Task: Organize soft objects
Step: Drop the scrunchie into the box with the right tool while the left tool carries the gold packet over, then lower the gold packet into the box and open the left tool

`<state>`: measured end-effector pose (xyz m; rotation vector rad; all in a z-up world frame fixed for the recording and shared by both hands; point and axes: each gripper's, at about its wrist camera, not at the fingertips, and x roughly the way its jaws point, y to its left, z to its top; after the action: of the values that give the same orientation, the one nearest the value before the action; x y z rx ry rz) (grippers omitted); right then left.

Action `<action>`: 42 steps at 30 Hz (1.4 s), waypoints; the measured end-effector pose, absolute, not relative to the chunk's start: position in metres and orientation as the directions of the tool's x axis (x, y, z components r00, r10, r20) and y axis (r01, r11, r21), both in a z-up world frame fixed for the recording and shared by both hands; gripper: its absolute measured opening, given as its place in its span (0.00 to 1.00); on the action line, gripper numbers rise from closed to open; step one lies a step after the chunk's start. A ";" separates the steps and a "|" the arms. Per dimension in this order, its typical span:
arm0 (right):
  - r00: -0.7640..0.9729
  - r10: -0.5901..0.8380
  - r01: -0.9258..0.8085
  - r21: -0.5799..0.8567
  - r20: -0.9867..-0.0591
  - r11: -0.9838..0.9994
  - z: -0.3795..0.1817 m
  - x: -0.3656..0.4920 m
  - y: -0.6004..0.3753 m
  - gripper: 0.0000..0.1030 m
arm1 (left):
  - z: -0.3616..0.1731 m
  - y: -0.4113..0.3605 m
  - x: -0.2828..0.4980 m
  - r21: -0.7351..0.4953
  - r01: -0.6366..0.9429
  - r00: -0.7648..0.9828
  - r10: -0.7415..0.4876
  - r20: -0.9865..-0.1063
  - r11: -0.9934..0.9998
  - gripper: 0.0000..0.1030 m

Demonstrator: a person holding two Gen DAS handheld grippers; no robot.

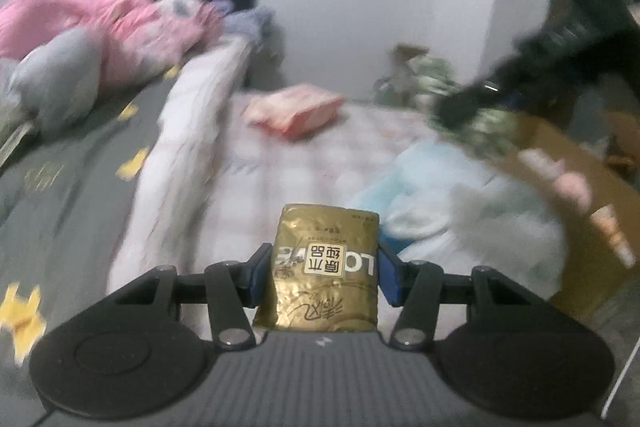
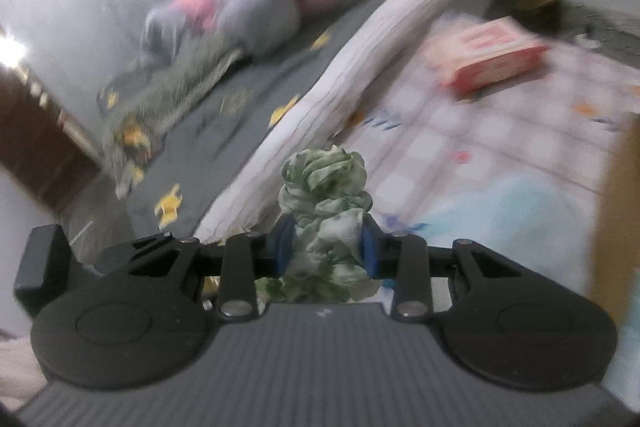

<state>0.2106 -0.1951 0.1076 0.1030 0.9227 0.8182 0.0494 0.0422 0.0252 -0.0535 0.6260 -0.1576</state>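
Gold tissue pack (image 1: 325, 267) upright, lengthwise forward

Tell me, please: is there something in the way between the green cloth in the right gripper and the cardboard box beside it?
Nothing visible blocks it. The right gripper holds the green cloth in the air, and the cardboard box is right at its side. In the left wrist view the cloth already hangs at the box rim. The inside of the box is blurred.

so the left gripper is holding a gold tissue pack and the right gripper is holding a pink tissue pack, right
Not quite. The left gripper does hold the gold tissue pack, but the right wrist view shows the right gripper clamped on a green-and-white cloth bundle; the pink pack lies on the checked mat.
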 end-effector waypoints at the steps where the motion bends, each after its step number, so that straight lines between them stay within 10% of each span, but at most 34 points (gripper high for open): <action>1: 0.366 0.655 -0.563 0.403 -0.661 0.722 0.113 0.204 -0.215 0.33 | 0.032 0.037 0.050 -0.105 0.152 0.805 -0.185 -0.564 0.983 0.52; 17: 0.482 0.373 -0.197 0.317 -0.793 0.928 0.054 0.141 -0.439 0.41 | 0.072 -0.105 0.099 -0.217 0.464 0.690 -0.504 -0.520 0.859 0.52; 24: 0.341 0.406 -0.252 0.333 -0.848 0.909 0.015 0.151 -0.435 0.71 | 0.060 -0.142 0.117 -0.235 0.500 0.624 -0.535 -0.569 0.834 0.53; 42: 0.724 0.405 -0.043 0.550 -0.558 0.834 0.064 0.055 -0.543 0.77 | 0.041 -0.275 0.175 -0.312 0.600 0.333 -0.584 -0.740 0.737 0.53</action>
<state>0.0550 -0.5431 0.0637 0.5377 0.7255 0.2605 0.1749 -0.2753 0.0411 0.0187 0.9584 -0.7736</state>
